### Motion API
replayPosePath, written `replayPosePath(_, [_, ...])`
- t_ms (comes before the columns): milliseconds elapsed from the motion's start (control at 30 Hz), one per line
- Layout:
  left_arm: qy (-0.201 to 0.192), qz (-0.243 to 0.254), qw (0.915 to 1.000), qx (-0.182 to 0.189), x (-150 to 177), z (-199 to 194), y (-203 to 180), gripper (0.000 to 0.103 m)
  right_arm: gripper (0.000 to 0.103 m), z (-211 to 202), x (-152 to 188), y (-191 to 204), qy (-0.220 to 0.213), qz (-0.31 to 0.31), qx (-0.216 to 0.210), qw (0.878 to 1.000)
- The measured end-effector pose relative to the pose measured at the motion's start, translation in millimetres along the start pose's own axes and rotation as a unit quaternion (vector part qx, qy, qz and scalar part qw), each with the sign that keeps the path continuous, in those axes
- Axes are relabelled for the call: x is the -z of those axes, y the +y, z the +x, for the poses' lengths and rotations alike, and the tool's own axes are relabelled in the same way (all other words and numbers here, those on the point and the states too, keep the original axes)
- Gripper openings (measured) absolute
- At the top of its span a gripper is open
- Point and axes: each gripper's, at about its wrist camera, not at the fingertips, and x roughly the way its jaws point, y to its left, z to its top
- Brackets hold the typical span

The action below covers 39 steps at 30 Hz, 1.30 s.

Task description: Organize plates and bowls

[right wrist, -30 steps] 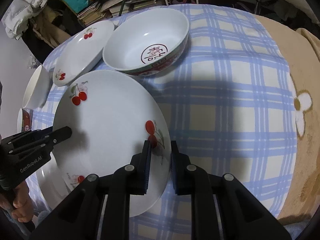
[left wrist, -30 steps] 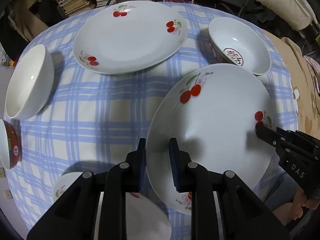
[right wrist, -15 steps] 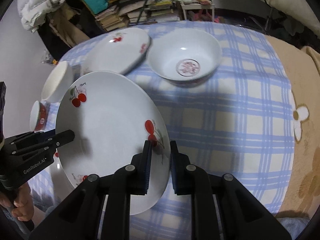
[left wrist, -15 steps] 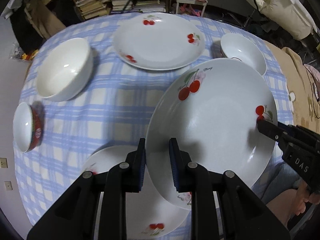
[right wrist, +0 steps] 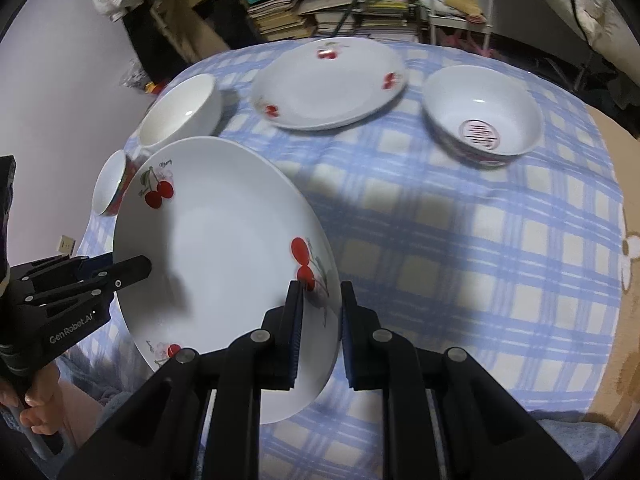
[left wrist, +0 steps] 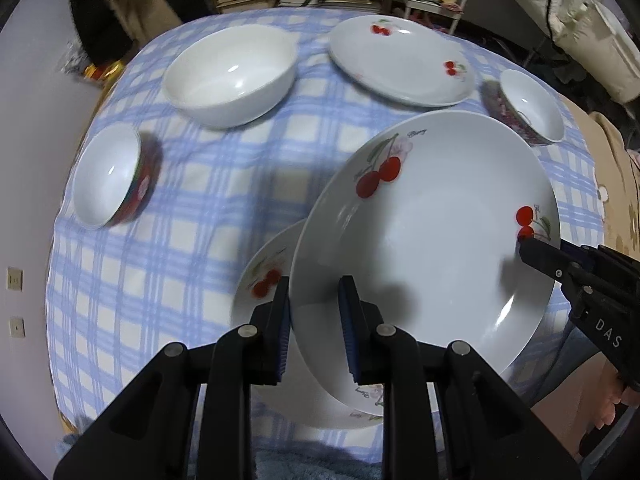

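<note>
A large white cherry-print plate (left wrist: 432, 248) hangs tilted above the checked tablecloth (left wrist: 192, 216), held by both grippers. My left gripper (left wrist: 314, 284) is shut on its near-left rim. My right gripper (right wrist: 322, 286) is shut on the opposite rim beside a cherry mark. Each gripper shows in the other's view: the right gripper (left wrist: 522, 244) and the left gripper (right wrist: 132, 270). A second cherry plate (left wrist: 264, 276) lies on the table, partly hidden under the held plate (right wrist: 224, 248). A third cherry plate (left wrist: 400, 64) lies at the far side.
A plain white bowl (left wrist: 230, 76) and a small red-sided bowl (left wrist: 110, 176) stand at the left. A bowl with a red emblem (right wrist: 482, 120) stands at the far right. Stacked books (right wrist: 288, 12) lie behind the table, and a beige flowered blanket (right wrist: 628, 256) lies to the right.
Both grippers have carried the plate up and to the left. It now hangs over the cherry plate near the front edge, which was off to its lower left before.
</note>
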Motion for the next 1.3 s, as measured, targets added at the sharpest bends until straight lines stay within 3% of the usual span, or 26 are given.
replayPosePath(533, [0.015, -0.051, 0.9985, -0.012, 33, 10, 53, 0.024, 0.019, 16, 14, 49, -0.035, -0.055, -0.04, 0.997])
replayPosePath(633, [0.024, -0.055, 0.9982, -0.009, 37, 19, 55, 0.024, 0.019, 25, 16, 55, -0.025, -0.067, -0.023, 0.997])
replayPosePath(733, [0.041, -0.068, 0.9968, 0.011, 40, 33, 60, 0.024, 0.019, 33, 19, 55, -0.018, -0.069, -0.012, 0.997])
replayPosePath(1233, [0.072, -0.093, 0.9931, 0.008, 37, 68, 68, 0.022, 0.018, 46, 21, 44, -0.011, -0.05, -0.029, 0.998])
replayPosePath(1300, [0.068, -0.101, 0.9925, 0.013, 36, 67, 72, 0.023, 0.018, 41, 22, 42, -0.028, -0.048, -0.018, 0.998])
